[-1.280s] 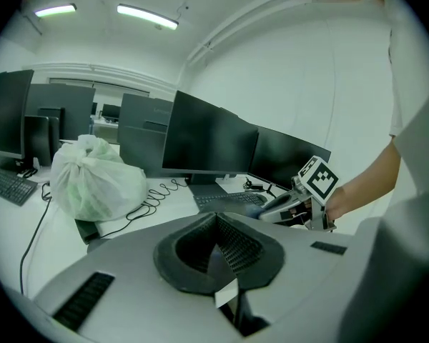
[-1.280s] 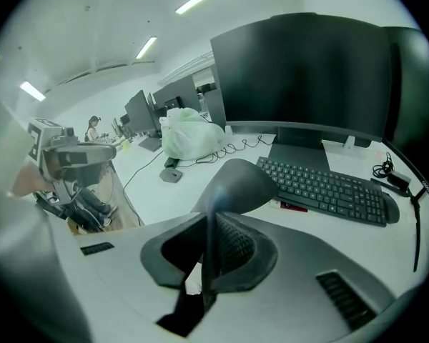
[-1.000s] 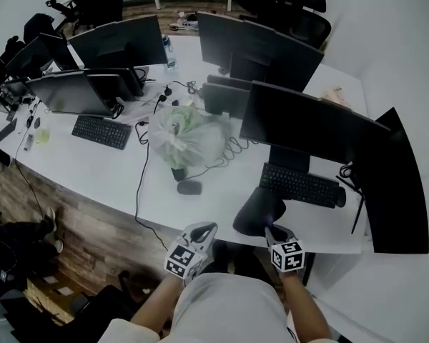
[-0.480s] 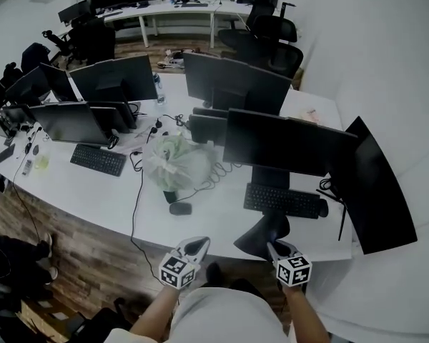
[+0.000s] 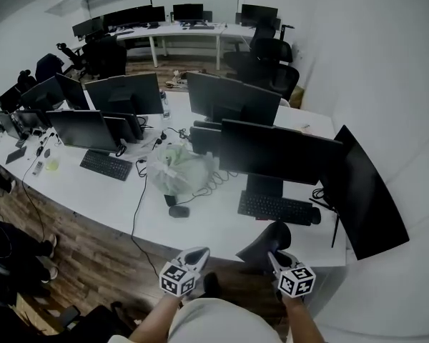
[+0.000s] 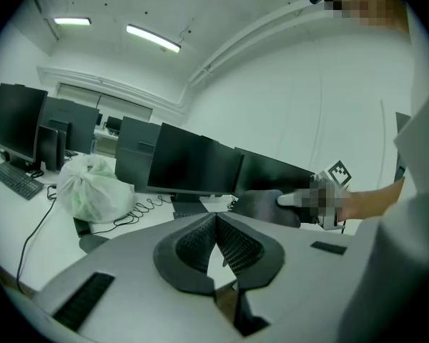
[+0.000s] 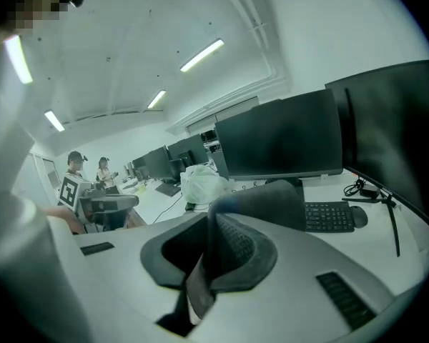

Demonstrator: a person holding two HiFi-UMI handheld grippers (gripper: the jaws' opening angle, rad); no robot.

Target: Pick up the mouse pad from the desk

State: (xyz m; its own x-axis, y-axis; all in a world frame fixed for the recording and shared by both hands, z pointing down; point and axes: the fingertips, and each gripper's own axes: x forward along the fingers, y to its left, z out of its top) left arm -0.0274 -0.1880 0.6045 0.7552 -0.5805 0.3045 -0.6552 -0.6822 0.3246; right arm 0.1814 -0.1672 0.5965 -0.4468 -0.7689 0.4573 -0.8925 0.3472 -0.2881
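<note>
The mouse pad [image 5: 266, 243] is a dark grey, floppy sheet, lifted clear of the white desk [image 5: 222, 227] just off its front edge. My right gripper [image 5: 275, 258] is shut on its near edge. In the right gripper view the mouse pad [image 7: 272, 202] curls up and over between the jaws of the right gripper [image 7: 214, 224]. My left gripper [image 5: 198, 251] hangs to the left of it, in front of the desk, jaws together and holding nothing. In the left gripper view the left gripper [image 6: 216, 216] shows its pads meeting, with the mouse pad [image 6: 261, 206] off to the right.
On the desk behind the pad lie a black keyboard [image 5: 275, 208] and mouse [image 5: 315, 216] under a row of monitors [image 5: 279, 152]. A tied plastic bag [image 5: 177, 168] and a dark mouse [image 5: 178, 211] sit to the left. A curved monitor [image 5: 361, 191] stands at the right end.
Both grippers have risen and drawn back from the desk's front edge. The mouse pad has come off the desktop with the right gripper and now hangs in the air.
</note>
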